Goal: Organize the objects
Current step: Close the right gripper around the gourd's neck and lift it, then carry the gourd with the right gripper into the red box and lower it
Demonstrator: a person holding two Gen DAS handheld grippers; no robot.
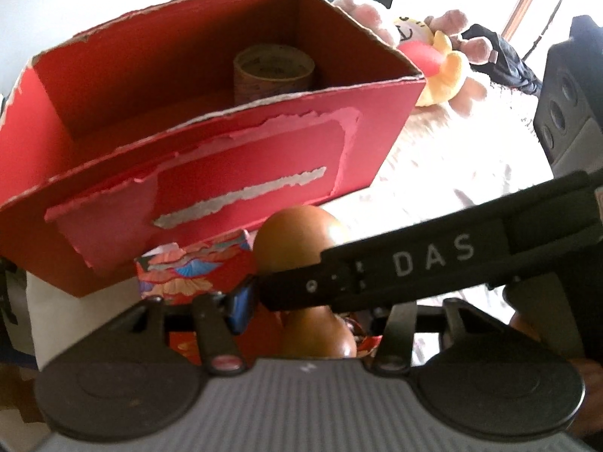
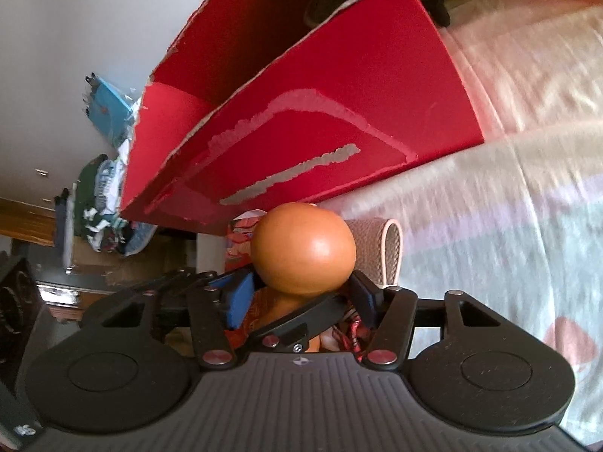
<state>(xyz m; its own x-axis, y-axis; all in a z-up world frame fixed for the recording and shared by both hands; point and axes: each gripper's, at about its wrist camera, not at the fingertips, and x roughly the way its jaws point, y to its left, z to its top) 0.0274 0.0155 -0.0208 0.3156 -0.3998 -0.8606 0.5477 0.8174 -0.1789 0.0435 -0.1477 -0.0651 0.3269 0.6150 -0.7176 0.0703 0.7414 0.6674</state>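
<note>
A brown gourd-shaped wooden object [image 1: 297, 241] stands between the fingers of both grippers, just in front of a torn red cardboard box [image 1: 211, 173]. My left gripper [image 1: 301, 301] has its jaws around the gourd's narrow waist. My right gripper [image 2: 301, 293], seen in the left wrist view as a black "DAS" finger [image 1: 414, 263] crossing from the right, is shut on the gourd [image 2: 303, 248] at the same waist. A red patterned packet [image 1: 196, 267] lies against the box front. A roll of tape [image 1: 273, 69] sits inside the box.
Plush toys [image 1: 444, 56] lie beyond the box on a pale bedsheet [image 2: 490, 226]. A beige woven pouch [image 2: 377, 252] lies right of the gourd. A black speaker [image 1: 573, 86] stands at the far right. Clothes and shelving [image 2: 101, 207] are off the bed's edge.
</note>
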